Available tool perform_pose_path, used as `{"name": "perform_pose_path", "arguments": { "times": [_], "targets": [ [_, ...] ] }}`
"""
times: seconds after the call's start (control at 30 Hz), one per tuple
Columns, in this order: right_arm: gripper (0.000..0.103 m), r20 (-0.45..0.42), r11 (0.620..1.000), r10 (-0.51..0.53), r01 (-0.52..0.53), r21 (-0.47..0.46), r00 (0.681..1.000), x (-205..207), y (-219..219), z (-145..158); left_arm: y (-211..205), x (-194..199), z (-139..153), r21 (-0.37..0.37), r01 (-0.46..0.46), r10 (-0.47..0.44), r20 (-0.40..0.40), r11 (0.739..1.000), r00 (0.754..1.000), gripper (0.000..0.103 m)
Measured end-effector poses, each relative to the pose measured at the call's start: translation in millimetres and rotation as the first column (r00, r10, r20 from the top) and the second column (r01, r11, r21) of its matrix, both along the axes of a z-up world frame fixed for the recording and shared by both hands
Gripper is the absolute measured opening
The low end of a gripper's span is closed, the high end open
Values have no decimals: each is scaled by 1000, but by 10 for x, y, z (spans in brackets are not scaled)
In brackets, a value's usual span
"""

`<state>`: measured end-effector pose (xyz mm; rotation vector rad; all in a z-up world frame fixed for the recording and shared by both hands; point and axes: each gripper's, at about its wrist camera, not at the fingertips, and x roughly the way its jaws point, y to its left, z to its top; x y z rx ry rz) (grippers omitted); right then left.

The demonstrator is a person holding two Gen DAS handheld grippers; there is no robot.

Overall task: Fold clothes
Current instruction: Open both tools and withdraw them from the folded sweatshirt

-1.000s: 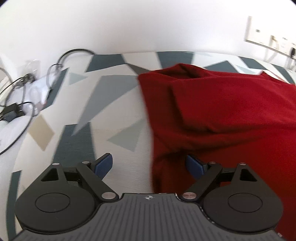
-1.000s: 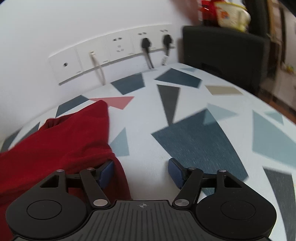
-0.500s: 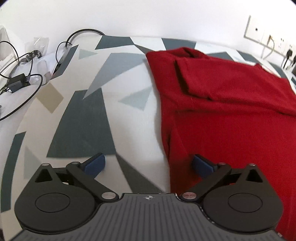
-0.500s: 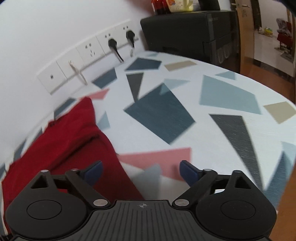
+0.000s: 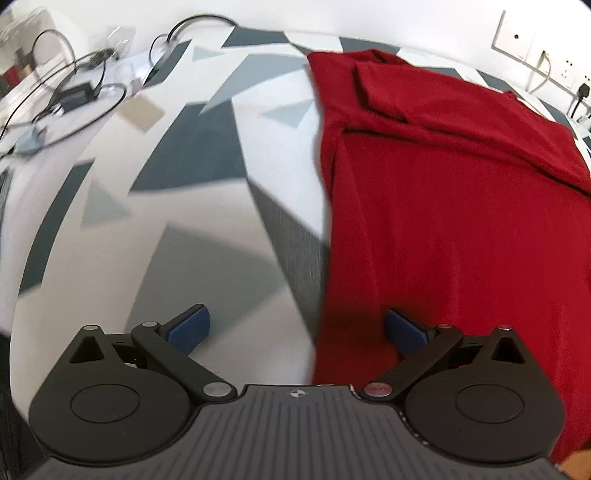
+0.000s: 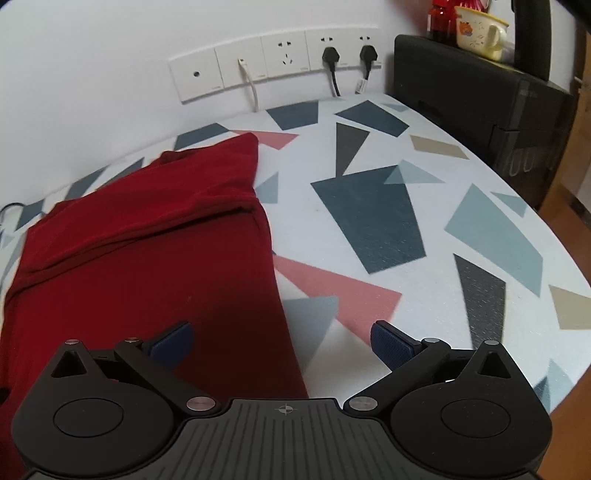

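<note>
With the left gripper (image 5: 297, 326) spread wide and the right gripper (image 6: 282, 345) opening over opposite side edges of the red garment (image 6: 147, 266), apparently holding nothing, uneven pinches could skew the next fold across the patterned surface (image 6: 406, 240).

Matt red knit garment (image 5: 461, 229) — soft, ribbed — on smooth printed tablecloth (image 6: 369, 221)

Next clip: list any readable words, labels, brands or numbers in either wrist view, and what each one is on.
None can be read.
Tag on the plug cable: print too small to read.
Mug on the black cabinet: a cartoon picture, no legible words.
Wall socket panels: no lettering legible.
Red garment: no label showing.
</note>
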<state>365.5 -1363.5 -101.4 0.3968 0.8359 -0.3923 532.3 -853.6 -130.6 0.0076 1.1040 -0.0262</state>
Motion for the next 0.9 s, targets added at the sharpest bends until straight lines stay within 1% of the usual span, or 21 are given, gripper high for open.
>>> {"name": "perform_pose_path", "arguments": {
  "times": [0.1,0.17,0.27,0.37,0.5,0.6,0.73,0.8,0.87,0.9],
  "targets": [
    [102,14,1000,8,-9,22,1000,-246,-71,-46,8,-234,21,-11,11,-11,-13,1000,1000,103],
    [102,21,999,28,-29,34,999,-401,-104,-93,53,-409,42,-37,-5,4,-20,999,1000,102],
    [102,37,996,68,-70,47,997,-618,-132,-160,93,-712,38,-61,-5,6,11,998,1000,102],
    [102,41,995,77,-80,65,996,-775,-133,-230,43,-990,37,-72,43,-41,33,996,999,102],
    [102,44,991,77,-81,108,996,-943,-101,-329,-14,-1219,56,-122,87,-81,56,989,995,102],
    [101,50,990,90,-95,108,995,-1034,-53,-365,-55,-1300,37,-110,91,-84,74,990,994,102],
    [101,61,989,120,-125,82,991,-1056,11,-366,-70,-1282,25,-98,89,-81,90,991,993,101],
    [101,65,989,131,-135,65,989,-1035,42,-367,-89,-1228,14,-75,106,-99,91,992,991,100],
    [99,53,991,120,-122,49,991,-984,72,-390,-120,-1175,-7,-43,129,-124,90,991,988,100],
    [97,48,994,105,-107,30,993,-963,93,-397,-145,-1154,-23,-21,145,-142,90,989,986,102]
  ]
}}
